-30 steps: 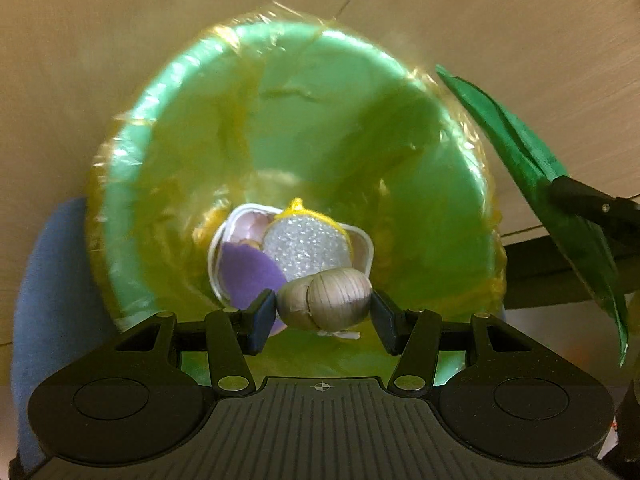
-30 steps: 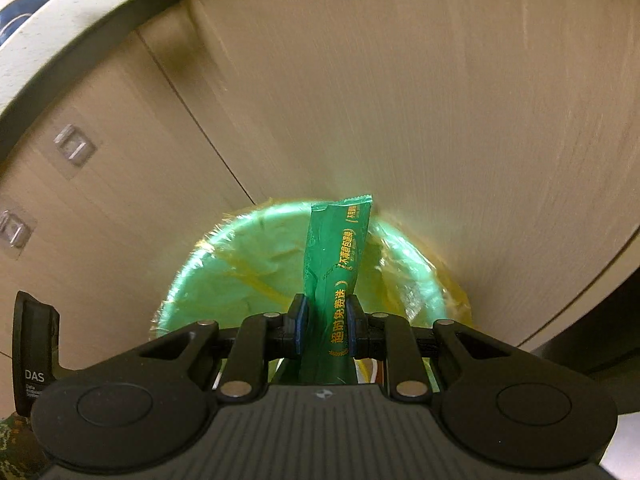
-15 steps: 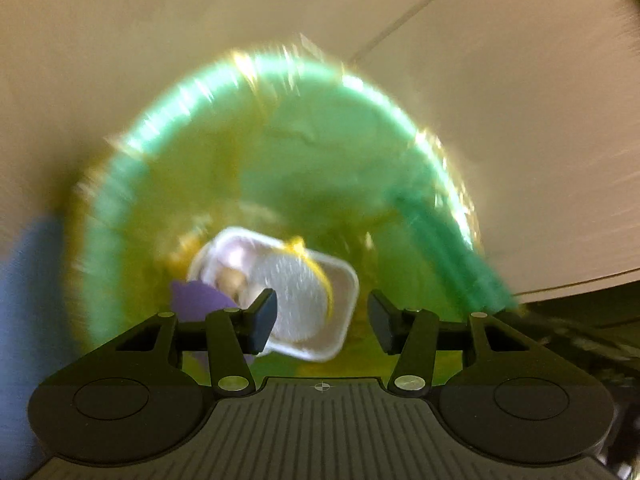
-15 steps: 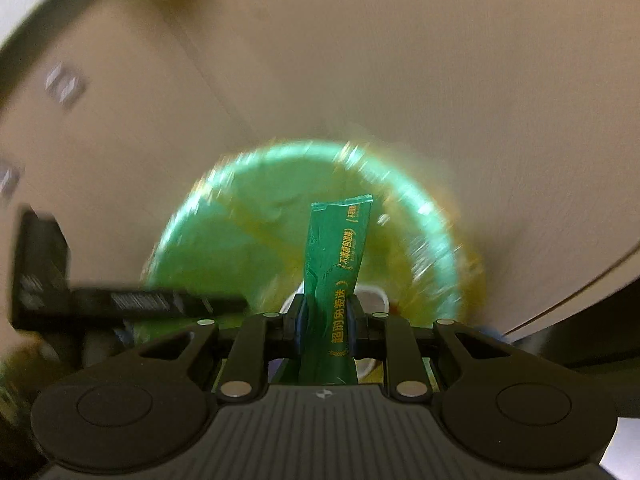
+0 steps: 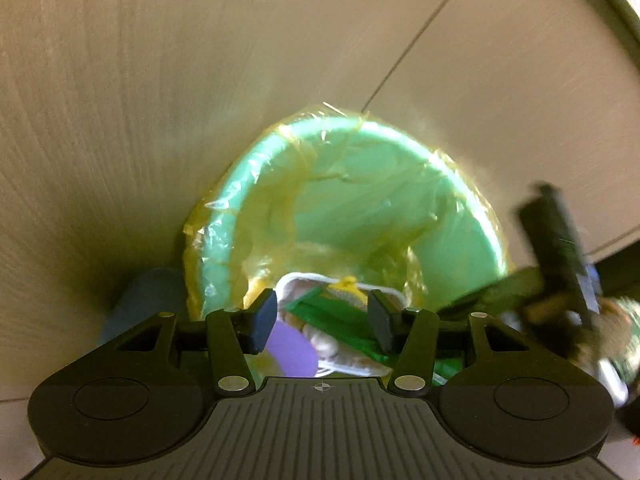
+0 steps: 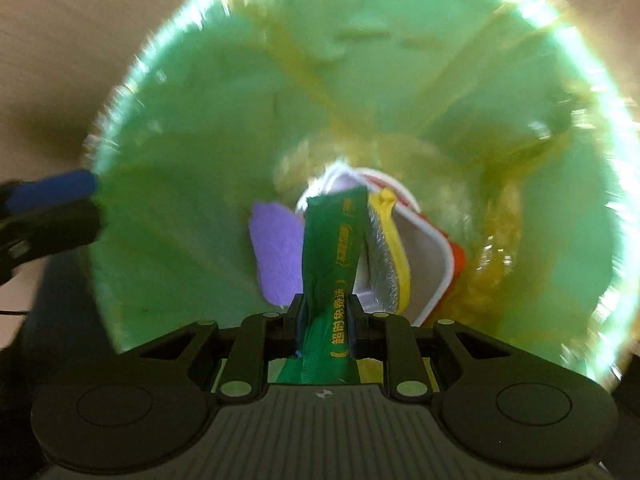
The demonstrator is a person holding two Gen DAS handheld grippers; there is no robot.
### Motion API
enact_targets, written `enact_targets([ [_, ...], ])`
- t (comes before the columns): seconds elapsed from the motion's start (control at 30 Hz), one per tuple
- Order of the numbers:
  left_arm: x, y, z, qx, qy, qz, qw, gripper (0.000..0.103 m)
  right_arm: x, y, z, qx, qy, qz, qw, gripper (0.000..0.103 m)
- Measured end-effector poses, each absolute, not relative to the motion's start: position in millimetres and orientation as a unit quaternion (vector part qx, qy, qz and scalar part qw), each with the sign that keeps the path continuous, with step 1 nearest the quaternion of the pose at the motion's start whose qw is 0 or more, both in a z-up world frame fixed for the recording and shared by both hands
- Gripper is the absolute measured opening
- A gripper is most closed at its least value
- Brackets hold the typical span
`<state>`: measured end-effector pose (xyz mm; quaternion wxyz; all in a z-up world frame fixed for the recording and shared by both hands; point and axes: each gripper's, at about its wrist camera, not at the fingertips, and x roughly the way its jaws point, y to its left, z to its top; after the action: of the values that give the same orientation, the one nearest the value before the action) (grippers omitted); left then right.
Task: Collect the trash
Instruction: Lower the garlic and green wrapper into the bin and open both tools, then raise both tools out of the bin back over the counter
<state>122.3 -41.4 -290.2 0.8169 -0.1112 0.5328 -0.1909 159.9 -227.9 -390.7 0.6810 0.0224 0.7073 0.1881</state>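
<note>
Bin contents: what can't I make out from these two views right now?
- Garlic: not seen in either view; the green packet may cover it.
- Tray bottom: right wrist view, hidden by the packet and sponge.
- Right gripper: left wrist view, motion-blurred.
- Bin rim: right wrist view, smeared and cut off at the top.

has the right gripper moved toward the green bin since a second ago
Yes. The right gripper, shut on the green packet, has dropped toward the green bin, whose lined mouth now fills its view.
</note>
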Motion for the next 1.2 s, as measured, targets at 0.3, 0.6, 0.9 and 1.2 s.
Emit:
enact_targets([
  [0.3, 120.6, -39.1, -291.3, -0.113, 0.532, -0.193, 0.816, 0.055, 178.3, -230.0, -435.4, -0.026, 0.725, 0.115, 0.678, 0.02],
  [0.6, 118.6, -44.2, -291.4, -0.109, 0.531, -0.194, 0.817, 0.055, 173.4, -262.1, -397.9, 0.0, 0.692, 0.089, 0.716, 0.037],
  [0.9, 111.5, -57.1, -239.8, -0.11, 0.467, -0.243, 0.843, 0.055, 130.1, -275.6, -280.8, -0.006, 0.579, 0.082, 0.811, 0.037],
  [1.2, 97.2, -56.0, -73.5, -0.099, 0.285, -0.309, 0.902, 0.055, 93.5, -297.7, -91.7, 0.007, 0.38, 0.061, 0.923, 0.055],
])
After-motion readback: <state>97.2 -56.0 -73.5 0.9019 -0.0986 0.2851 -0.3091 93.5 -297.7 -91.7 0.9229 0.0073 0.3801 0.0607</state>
